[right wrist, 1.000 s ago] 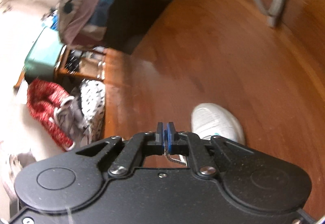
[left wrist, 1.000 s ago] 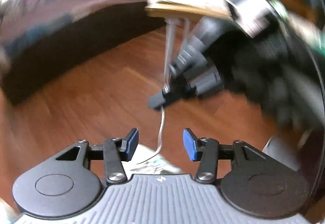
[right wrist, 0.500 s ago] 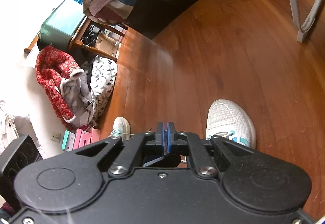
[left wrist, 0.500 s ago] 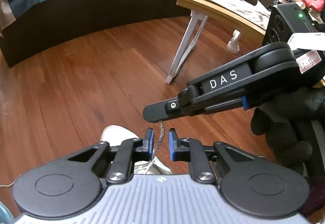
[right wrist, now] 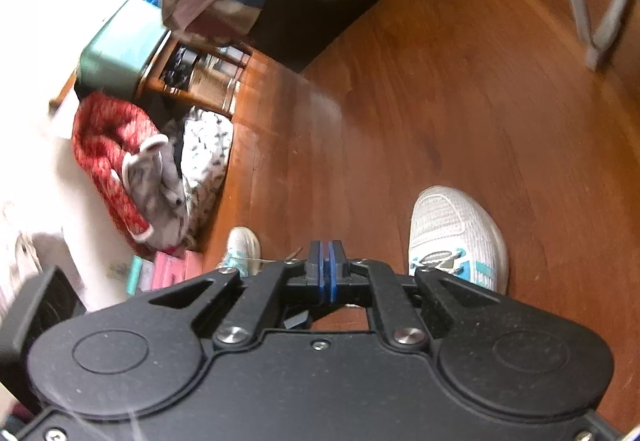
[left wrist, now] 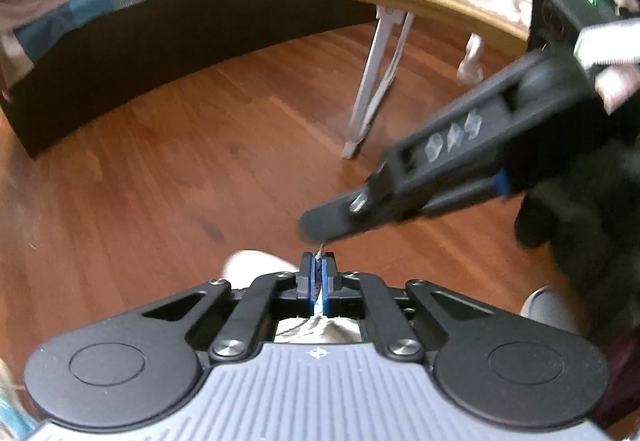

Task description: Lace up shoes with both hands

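Note:
My left gripper [left wrist: 318, 275] is shut on a white shoelace [left wrist: 320, 253], which pokes up between its blue pads. The right gripper [left wrist: 316, 231] hangs just above and to the right, its tip meeting the lace's upper end. In the right wrist view the right gripper [right wrist: 325, 273] has its pads pressed together. A white shoe [left wrist: 250, 264] lies on the floor under the left gripper, mostly hidden. The right wrist view shows a white shoe with teal trim [right wrist: 456, 233] and a second shoe [right wrist: 240, 249] to the left with a thin lace [right wrist: 260, 261] running from it.
The wooden floor [left wrist: 180, 181] stretches ahead to a dark bed base [left wrist: 160, 41]. A folding table with white legs [left wrist: 376, 81] stands at the right. A pile of clothes [right wrist: 132, 177] and a teal box [right wrist: 116, 57] sit by the wall. A gloved hand [left wrist: 580, 209] holds the right gripper.
My left gripper went from open to shut on the lace. The right gripper stayed shut, came close above the left one, then drew slightly up and to the right.

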A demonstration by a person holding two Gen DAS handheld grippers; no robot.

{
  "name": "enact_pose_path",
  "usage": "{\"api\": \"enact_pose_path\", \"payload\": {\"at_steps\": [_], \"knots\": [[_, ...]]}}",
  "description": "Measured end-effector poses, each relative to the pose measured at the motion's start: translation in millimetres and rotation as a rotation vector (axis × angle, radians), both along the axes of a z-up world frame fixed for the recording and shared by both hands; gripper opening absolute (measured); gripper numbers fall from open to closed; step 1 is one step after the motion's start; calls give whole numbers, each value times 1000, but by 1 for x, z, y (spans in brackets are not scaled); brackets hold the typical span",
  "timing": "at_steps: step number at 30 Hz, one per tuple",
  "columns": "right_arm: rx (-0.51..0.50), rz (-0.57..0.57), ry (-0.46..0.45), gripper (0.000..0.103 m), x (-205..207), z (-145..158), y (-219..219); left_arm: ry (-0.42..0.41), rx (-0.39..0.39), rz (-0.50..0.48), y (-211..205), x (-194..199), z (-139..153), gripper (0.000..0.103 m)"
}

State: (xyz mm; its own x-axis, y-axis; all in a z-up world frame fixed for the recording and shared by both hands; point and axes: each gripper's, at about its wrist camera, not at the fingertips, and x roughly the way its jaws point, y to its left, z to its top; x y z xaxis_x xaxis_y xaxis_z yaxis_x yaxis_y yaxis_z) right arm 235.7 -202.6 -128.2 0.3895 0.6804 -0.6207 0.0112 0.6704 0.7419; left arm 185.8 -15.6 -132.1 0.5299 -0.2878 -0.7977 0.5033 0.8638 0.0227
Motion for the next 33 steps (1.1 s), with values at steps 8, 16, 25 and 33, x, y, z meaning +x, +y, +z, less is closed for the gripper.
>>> {"api": "enact_pose_path", "payload": {"at_steps": [8,16,25,33], "knots": [[-86,-9,110,5,-4,-38,-22,-121,368,-325,-39,-35,-62,1],[-348,404,-83,24,-29,-48,17,15,364,-402,-53,-35,-99,1],[-476,586,-236,27,-55,-59,45,82,331,-390,-46,-29,-109,1],[-439,586,-238,27,-62,-58,45,90,325,-350,-50,-24,-115,1]]}}
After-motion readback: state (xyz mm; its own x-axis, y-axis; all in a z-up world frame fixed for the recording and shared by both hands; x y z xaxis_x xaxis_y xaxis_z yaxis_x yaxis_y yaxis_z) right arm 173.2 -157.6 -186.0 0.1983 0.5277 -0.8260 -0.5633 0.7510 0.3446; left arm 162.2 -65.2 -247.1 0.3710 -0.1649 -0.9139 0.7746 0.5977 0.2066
